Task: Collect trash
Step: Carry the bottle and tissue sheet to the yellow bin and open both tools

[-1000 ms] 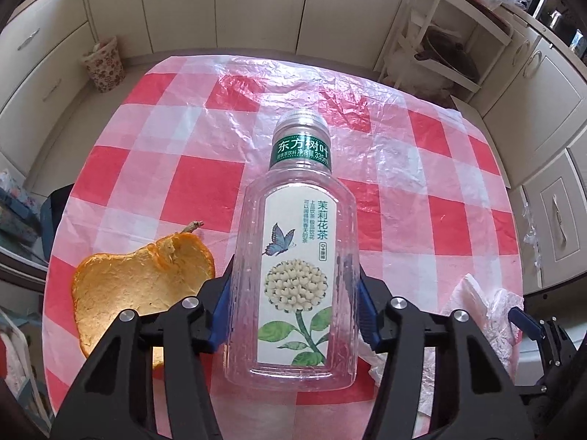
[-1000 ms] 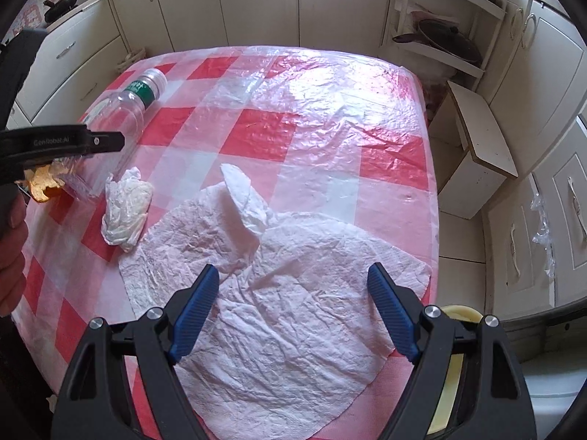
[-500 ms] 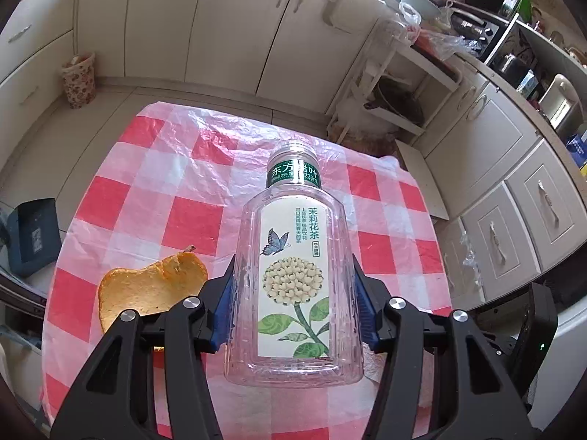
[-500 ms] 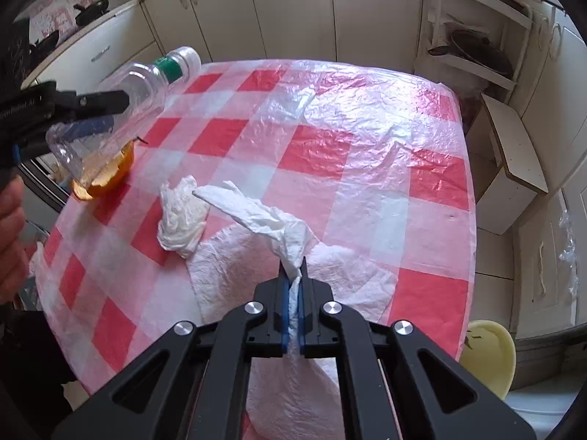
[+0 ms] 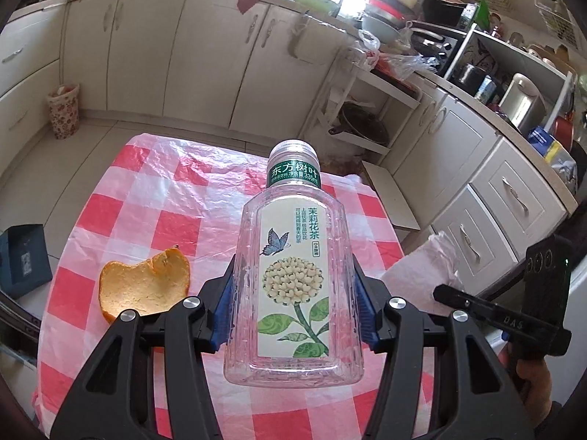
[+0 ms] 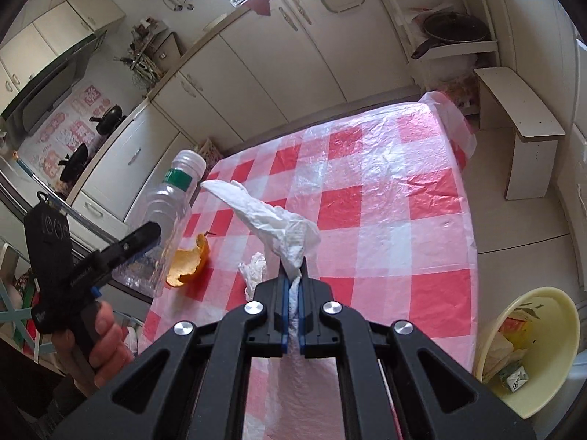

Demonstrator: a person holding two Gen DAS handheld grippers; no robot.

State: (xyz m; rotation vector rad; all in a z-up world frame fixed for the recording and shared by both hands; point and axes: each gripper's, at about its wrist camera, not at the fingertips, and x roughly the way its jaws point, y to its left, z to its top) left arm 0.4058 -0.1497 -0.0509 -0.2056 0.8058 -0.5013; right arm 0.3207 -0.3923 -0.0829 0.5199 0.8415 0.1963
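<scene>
The left gripper [image 5: 295,302] is clenched on an empty clear plastic tea bottle [image 5: 295,286], its blue pads pressing both flat sides of the body, and holds it in the air above the table with its silver cap pointing away from the camera; the right wrist view shows the same bottle [image 6: 167,220] raised off the near left corner of the table. The right gripper [image 6: 293,289] is clenched on a white sheet of tissue paper [image 6: 273,220], which is pinched between the blue pads, bunches up above the fingertips and hangs down below them; in the left wrist view that sheet [image 5: 427,264] shows as a white mass off the table's right edge, beside the right gripper's body [image 5: 513,315]. On the red-and-white checked plastic tablecloth [image 6: 385,198] lie an orange peel [image 5: 145,288], cupped side up, near the left edge, and a small crumpled tissue wad [image 6: 255,273] close to it, just beyond the right gripper's fingertips. A pale yellow trash bin [image 6: 528,352] stands on the floor off the table's near right corner with scraps and a small carton inside it. Beyond the table are cream cabinets, a low white step stool [image 6: 521,124], an open shelf with a dark pan [image 6: 453,31], and a patterned waste basket [image 5: 63,110] by the far cabinets.
</scene>
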